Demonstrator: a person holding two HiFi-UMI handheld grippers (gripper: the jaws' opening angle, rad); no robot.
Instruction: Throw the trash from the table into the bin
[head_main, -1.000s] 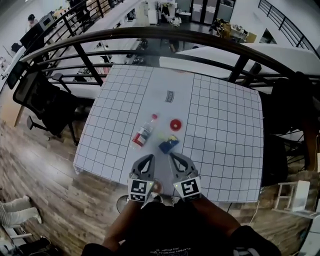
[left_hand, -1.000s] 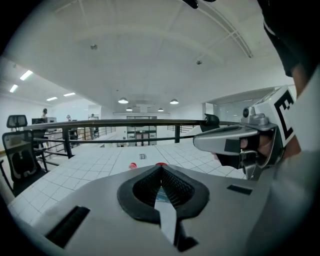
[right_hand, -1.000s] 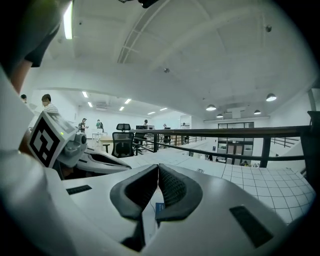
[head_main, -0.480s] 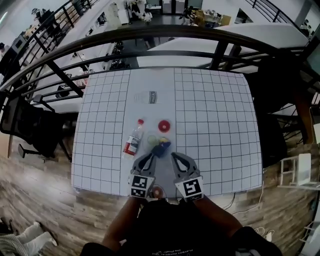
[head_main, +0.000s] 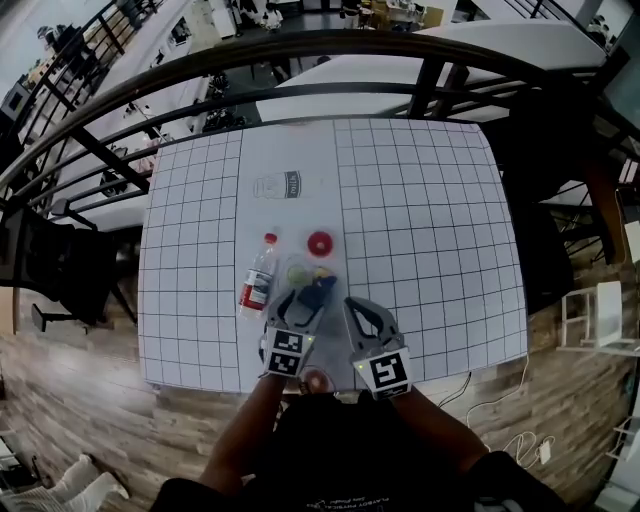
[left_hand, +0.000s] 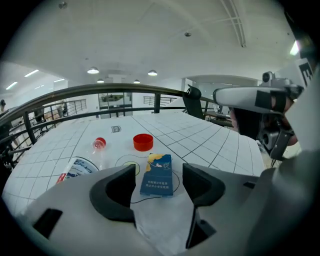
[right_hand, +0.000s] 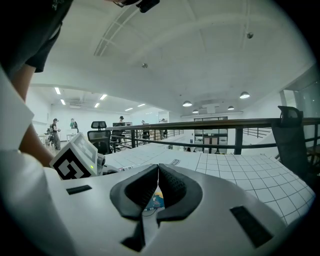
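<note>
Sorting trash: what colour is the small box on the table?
The small box is blue, clearest in left gripper view.

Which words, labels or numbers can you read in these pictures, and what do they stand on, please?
No text reads clearly.
Flat blue cardboard box: white print, too small to read.
Clear plastic bottle with red cap: label blurred.
Small dark printed mark on the white gridded table: too small to read.

A blue packet is lying flat before you, a red cap sitting beyond it, a bottle lying sideways at its left.
</note>
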